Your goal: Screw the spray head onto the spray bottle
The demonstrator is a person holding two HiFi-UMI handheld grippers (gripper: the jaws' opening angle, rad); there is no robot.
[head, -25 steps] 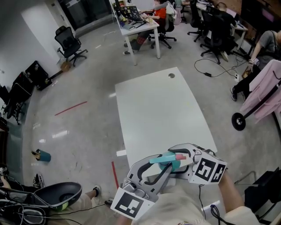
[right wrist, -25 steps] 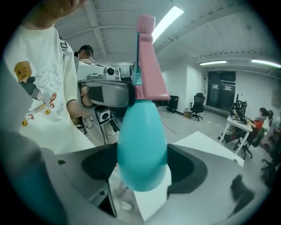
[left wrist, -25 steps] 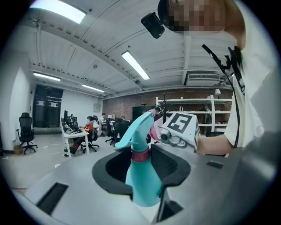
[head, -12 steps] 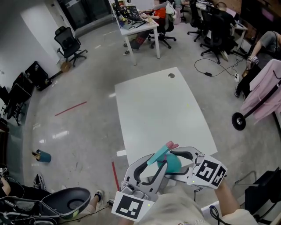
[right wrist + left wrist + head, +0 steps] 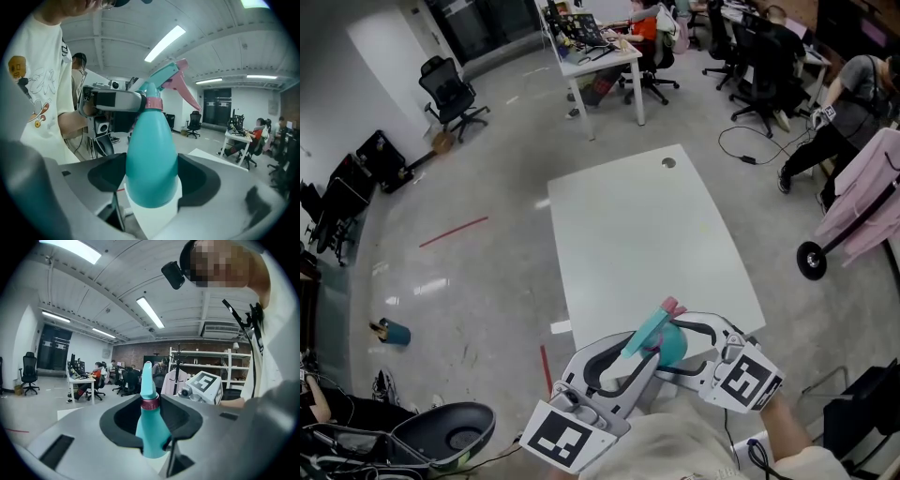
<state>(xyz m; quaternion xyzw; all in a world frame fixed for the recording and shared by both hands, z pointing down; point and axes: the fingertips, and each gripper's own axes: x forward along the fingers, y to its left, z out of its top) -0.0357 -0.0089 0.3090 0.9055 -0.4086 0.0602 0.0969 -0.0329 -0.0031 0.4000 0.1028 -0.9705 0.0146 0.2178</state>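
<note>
Right claw (image 5: pixel 150 185) is clamped on the spray bottle (image 5: pixel 151 159) body, held up over the surface's (image 5: pixel 637 216) near edge. Left claw (image 5: pixel 152 416), coming from the left, just tightened on the spray head (image 5: pixel 164 77) collar, bottle axis roughly upright.

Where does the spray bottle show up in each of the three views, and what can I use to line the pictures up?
Head view: spray bottle at bottom centre, tilted, trigger end uppermost.
Left gripper view: spray bottle at lower centre, upright, narrow.
Right gripper view: spray bottle fills the centre, trigger at the top.
Shared landmark: the far white desk, top centre in the head view, middle left, middle right.
</note>
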